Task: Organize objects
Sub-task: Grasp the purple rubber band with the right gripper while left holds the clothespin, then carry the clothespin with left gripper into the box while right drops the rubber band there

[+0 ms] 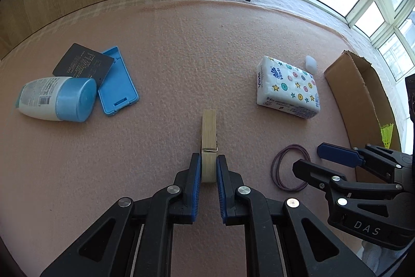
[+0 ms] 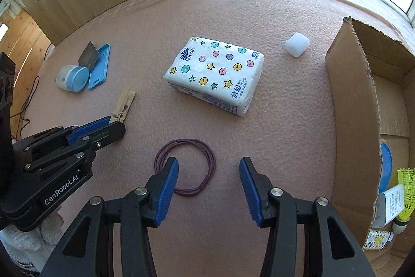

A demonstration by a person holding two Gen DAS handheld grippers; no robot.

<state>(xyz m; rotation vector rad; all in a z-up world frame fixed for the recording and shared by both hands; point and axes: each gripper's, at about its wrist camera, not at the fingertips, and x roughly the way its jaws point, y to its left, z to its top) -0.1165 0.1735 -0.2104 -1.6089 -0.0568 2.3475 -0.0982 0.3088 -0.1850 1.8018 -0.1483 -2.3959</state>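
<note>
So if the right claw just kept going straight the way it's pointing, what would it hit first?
Probably the purple hair tie loop on the pink mat; the open right claw hangs above it, one finger overlapping its rim. Height is unclear.

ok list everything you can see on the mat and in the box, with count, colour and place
clothespin: 1, wooden, mat centre, clamped in left gripper
hair ties: looped bundle, purple, under right gripper
tissue pack: 1, white with dots and stars, mid mat
small block: 1, white, beyond tissue pack
bottle: 1, white with blue cap, lying far left
case: 1, blue, beside bottle
card: 1, dark grey, on case
cardboard box: 1, brown, right edge
shuttlecock: 1, yellow, in box
left gripper: black, blue pads
right gripper: jaws open
</note>
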